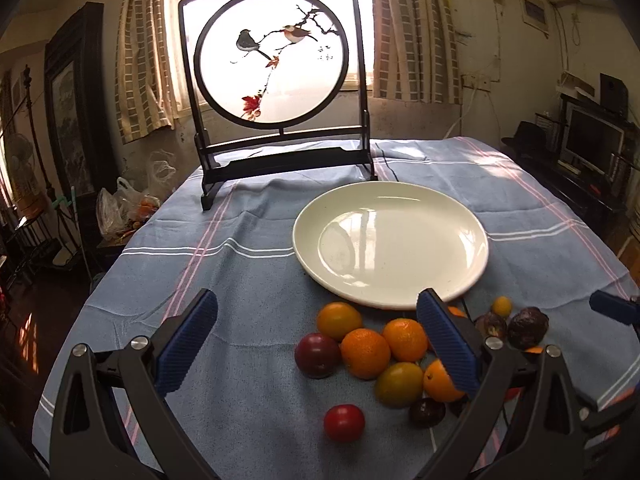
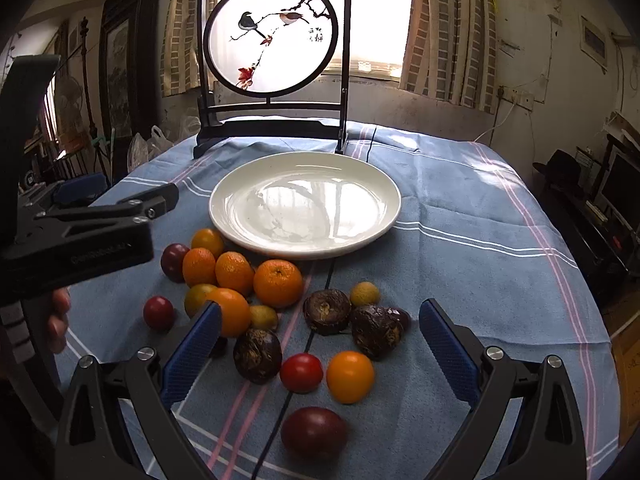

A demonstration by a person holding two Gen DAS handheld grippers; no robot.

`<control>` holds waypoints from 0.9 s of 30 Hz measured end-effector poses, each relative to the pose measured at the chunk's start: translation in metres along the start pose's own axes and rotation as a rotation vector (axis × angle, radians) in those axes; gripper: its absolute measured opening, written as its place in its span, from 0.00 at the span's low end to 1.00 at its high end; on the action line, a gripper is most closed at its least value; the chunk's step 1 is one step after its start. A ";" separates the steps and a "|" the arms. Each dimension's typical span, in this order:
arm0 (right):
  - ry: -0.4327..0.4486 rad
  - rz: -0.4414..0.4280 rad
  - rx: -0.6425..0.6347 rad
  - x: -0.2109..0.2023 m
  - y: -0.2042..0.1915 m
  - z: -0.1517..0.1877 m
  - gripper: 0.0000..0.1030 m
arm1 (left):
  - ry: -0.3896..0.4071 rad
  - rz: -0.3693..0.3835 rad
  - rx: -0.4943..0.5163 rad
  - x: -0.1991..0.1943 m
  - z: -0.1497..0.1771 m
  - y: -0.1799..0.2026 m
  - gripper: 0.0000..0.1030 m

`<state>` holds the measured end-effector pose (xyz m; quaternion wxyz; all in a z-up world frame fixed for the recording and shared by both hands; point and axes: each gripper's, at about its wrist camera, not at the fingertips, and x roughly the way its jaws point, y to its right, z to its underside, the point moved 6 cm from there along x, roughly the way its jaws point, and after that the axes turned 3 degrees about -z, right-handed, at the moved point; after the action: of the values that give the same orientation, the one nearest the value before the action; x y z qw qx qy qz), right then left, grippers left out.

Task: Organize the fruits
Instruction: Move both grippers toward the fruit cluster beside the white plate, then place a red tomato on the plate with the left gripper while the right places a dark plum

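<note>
Fruit sits scattered on the blue striped tablecloth (image 2: pixel 460 216), all of it on the near side of the white plate (image 2: pixel 256 184), which holds nothing at this moment. Both tools hover above the pile: the left gripper (image 1: pixel 316 354) spreads its blue pads wide with nothing between them, and the right gripper (image 2: pixel 320 354) is just as wide and just as unloaded. Under the right one lie a red tomato (image 2: pixel 301 372) touching an orange-yellow fruit (image 2: pixel 350 376), with a dark purple plum (image 2: pixel 314 432) nearest of all. Just beyond them sit three wrinkled brown fruits (image 2: pixel 326 311), and to the left a tight cluster of tangerines (image 2: pixel 278 282) crowds close to the plate's near rim. A lone small red tomato (image 1: pixel 344 422) rests apart on the near side in the left view. At the far end of the table stands a dark-framed bird screen (image 2: pixel 274 32), upright against the bright window (image 2: pixel 376 12).
</note>
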<state>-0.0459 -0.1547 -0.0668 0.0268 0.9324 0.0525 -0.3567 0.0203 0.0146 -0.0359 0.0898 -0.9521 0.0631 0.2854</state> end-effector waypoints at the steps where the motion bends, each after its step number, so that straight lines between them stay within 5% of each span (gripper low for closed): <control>1: -0.015 -0.001 -0.017 -0.004 0.003 0.007 0.96 | -0.003 0.014 0.028 -0.004 0.006 -0.003 0.95; 7: -0.143 -0.061 -0.031 -0.017 0.011 0.058 0.96 | -0.067 0.084 0.223 -0.012 0.054 0.002 0.95; 12: -0.186 -0.101 -0.025 -0.007 0.005 0.070 0.94 | -0.157 0.111 0.284 0.005 0.084 0.012 0.95; 15: -0.233 -0.150 0.005 0.005 0.003 0.071 0.75 | -0.200 0.126 0.256 0.017 0.087 0.011 0.95; 18: -0.267 -0.165 -0.014 0.012 -0.001 0.075 0.45 | -0.236 0.151 0.232 0.028 0.084 0.012 0.95; 19: -0.268 -0.181 -0.021 0.013 -0.003 0.075 0.40 | -0.250 0.155 0.230 0.032 0.084 0.013 0.92; 23: -0.253 -0.189 -0.044 0.011 -0.006 0.076 0.35 | -0.346 0.235 0.214 0.045 0.092 0.018 0.36; 27: -0.261 -0.224 -0.049 0.005 -0.006 0.073 0.35 | -0.342 0.265 0.196 0.039 0.088 0.015 0.29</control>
<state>-0.0916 -0.1549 -0.1244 0.0160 0.8656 0.1607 -0.4741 0.0032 0.0155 -0.1313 0.1526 -0.8601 0.1989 0.4443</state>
